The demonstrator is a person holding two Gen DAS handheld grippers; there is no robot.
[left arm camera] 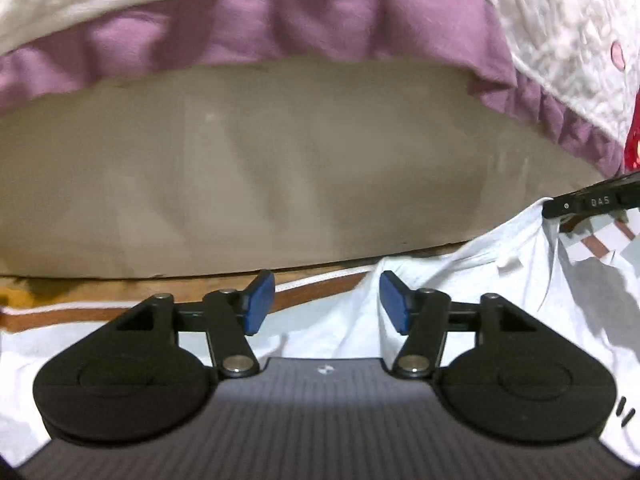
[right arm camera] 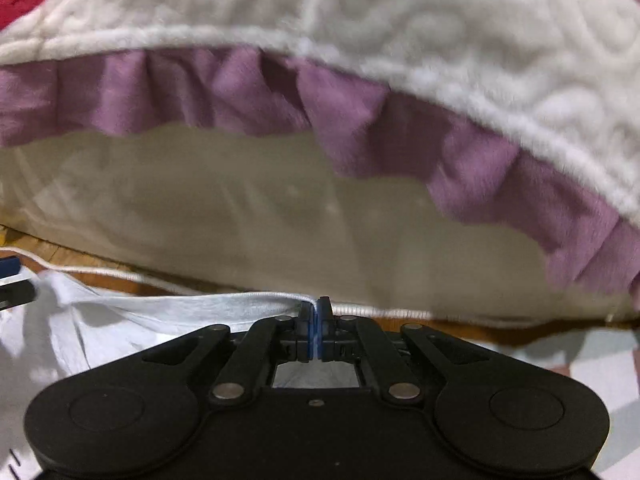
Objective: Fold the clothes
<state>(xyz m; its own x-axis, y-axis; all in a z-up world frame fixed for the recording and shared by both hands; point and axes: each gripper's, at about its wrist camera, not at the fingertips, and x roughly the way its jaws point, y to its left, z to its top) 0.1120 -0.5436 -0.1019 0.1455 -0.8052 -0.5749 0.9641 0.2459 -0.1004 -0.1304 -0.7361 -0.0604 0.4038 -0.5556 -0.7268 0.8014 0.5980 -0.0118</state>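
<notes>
Beneath the quilted cream bedspread (right arm camera: pixel 440 40) with its purple frill (right arm camera: pixel 240 92), a white garment (left arm camera: pixel 460 280) is lying on the wooden floor (right arm camera: pixel 100 276). Right gripper (right arm camera: pixel 318 332) is pinching the garment's edge, blue pads pressed together on cloth running off toward 9 o'clock. Left gripper (left arm camera: pixel 327 302) is standing parted, nothing between its pads (left arm camera: pixel 394 300), garment spreading toward 3 o'clock.

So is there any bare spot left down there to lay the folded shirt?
Hardly. A narrow strip of wooden floor shows between the mattress side and the white garment, which covers the rest. The purple frill and quilt overhang above. The right gripper pinches the garment's hem; the left gripper is open.
</notes>
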